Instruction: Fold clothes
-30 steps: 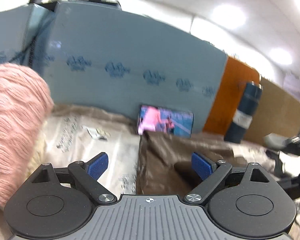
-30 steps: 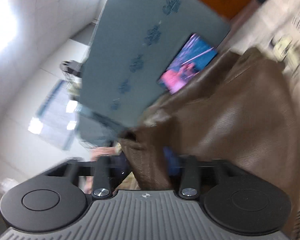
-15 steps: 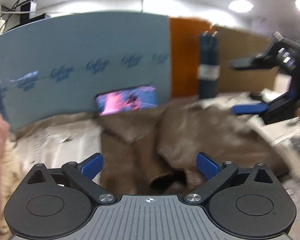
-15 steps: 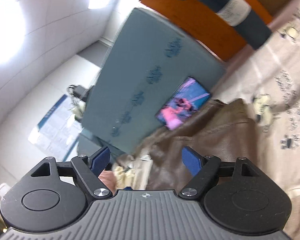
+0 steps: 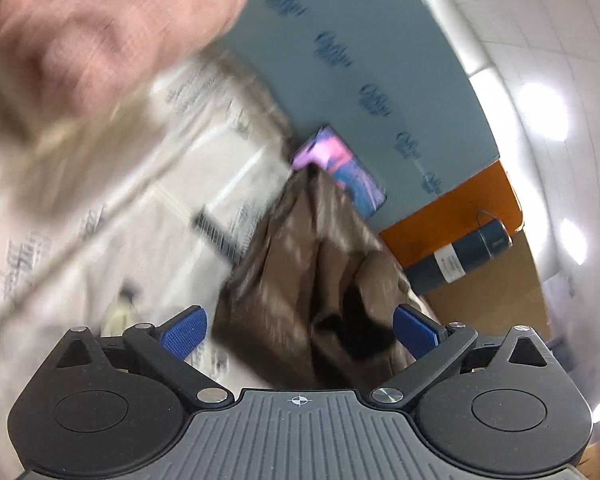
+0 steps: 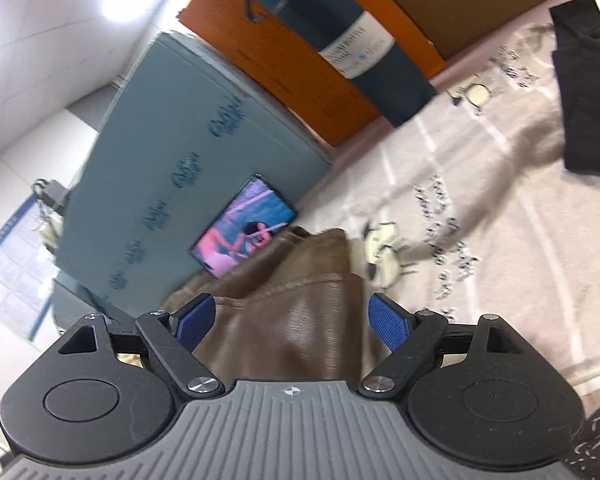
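Leather, or something with its sheen: a brown smooth-faced garment [image 6: 300, 320] lies crumpled on the pale printed cloth [image 6: 480, 240] that covers the work surface, just in front of the small lit phone screen [image 6: 246, 226] propped against a blue-grey foam board [image 6: 204, 128]. Both tongs stand wide apart and grip nothing. The right gripper [image 6: 292, 324] hangs low over the garment's near end, blue pads to either side of a stitched hem, though the pictures do not show whether a pad touches it. The left gripper [image 5: 298, 330] looks along the same brown garment [image 5: 312, 280] from farther back, its view smeared by motion.

Judging by its stiff ridges and deep creases, the material looks heavier and less limp than ordinary cloth; it should hold a fold once laid, yet its glossy face may slide between the pads. The stitched hem nearest the right gripper, and the matching edge toward the phone screen, seem the firmest places to pinch.

A pink knitted garment [image 5: 100, 28] lies left of the phone screen, a dark blue cylindrical flask [image 6: 340, 40] to its right, and black folded clothing [image 6: 584, 112] farther right still.
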Motion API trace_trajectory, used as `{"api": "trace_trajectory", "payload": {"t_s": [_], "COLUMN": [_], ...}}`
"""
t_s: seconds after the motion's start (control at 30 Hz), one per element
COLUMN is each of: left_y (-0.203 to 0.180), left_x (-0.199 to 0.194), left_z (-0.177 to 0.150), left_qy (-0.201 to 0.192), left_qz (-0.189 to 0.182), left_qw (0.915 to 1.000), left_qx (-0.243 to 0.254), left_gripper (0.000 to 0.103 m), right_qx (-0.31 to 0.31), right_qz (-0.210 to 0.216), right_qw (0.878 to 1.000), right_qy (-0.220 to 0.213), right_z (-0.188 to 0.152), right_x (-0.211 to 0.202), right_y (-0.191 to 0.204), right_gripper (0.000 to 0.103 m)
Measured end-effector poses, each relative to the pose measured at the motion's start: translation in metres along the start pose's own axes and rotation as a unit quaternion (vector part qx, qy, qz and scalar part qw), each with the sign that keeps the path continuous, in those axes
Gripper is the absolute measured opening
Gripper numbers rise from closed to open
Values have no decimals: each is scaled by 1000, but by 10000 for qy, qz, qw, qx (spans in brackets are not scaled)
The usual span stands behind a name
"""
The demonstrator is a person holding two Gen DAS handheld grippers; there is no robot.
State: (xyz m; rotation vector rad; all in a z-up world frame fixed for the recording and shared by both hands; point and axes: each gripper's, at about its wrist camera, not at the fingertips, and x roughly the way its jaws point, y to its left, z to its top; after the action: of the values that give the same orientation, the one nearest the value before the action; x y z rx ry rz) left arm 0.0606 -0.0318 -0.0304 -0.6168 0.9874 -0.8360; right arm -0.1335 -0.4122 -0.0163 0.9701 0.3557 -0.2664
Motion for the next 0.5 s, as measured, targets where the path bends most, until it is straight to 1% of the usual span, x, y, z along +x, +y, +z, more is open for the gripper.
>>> {"api": "trace_trajectory", "payload": {"t_s": [0.1,0.2,0.3,0.37,0.43,0.5], "left_y": [1,-4,-11,-18,-18,-16], "left_x": [1,13,30,40,47,50], "left_z": [-8,-9,-4,-4,-7,-9], "left_qy": [127,315,396,253,0,-147], "left_qz": [-206,-262,-329,-356,-609,-904], "left_qw": [9997,9992,9987,9990,9981,9957], "left_qx": [-63,2,21,112,97,92], "left_gripper": [102,103,103,103,103,103], "right_qx": [183,314,314,402,496,523], "right_qz": [87,193,298,500,704,831], "right_qw": [9996,9986,9982,9970,9952,9939], "right_qy": [191,371,413,434,460,496], "right_z": [0,-2,-3,-4,-4,-6], "right_x": [7,14,16,19,22,25], "right_y": [-5,-9,-9,-11,-12,-11], "right_gripper": [84,84,84,84,85,83]}}
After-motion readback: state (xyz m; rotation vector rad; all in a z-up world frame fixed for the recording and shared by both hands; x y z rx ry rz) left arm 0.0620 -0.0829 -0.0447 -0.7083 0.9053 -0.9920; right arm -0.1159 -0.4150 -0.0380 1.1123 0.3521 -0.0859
